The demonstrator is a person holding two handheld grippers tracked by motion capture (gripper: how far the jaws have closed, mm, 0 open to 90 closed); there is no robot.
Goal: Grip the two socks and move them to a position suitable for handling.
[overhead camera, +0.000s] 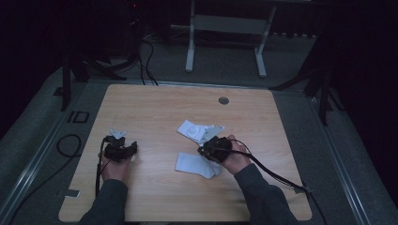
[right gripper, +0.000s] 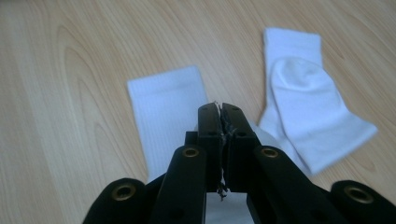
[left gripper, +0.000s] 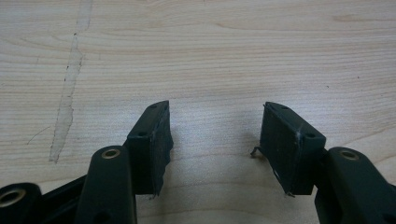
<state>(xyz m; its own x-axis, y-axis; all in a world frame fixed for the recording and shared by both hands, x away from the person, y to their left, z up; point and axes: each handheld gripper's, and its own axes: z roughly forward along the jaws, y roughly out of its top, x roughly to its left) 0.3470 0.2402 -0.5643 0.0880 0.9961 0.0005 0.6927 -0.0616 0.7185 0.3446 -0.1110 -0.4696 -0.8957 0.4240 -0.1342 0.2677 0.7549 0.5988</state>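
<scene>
1. Right gripper (right gripper: 222, 109): jaws pressed together, apparently pinching the near sock (right gripper: 166, 116) at tabletop (overhead camera: 155, 101) centre.
2. Far sock (right gripper: 306, 107): lying loose at 2 o'clock of it.
3. Left gripper (left gripper: 215, 140): half open, empty, at 9 o'clock.
4. Risk: thin pinch slips; fabric drops, bunches.

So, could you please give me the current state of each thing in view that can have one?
Left tool: jaws open, nothing between them, over bare table.
Right tool: jaws shut together; no sock seen gripped; poised above the near sock.
Near sock: lying flat on the table, cuff end free.
Far sock: lying on the table, bent at the heel, apart from the near sock.
</scene>
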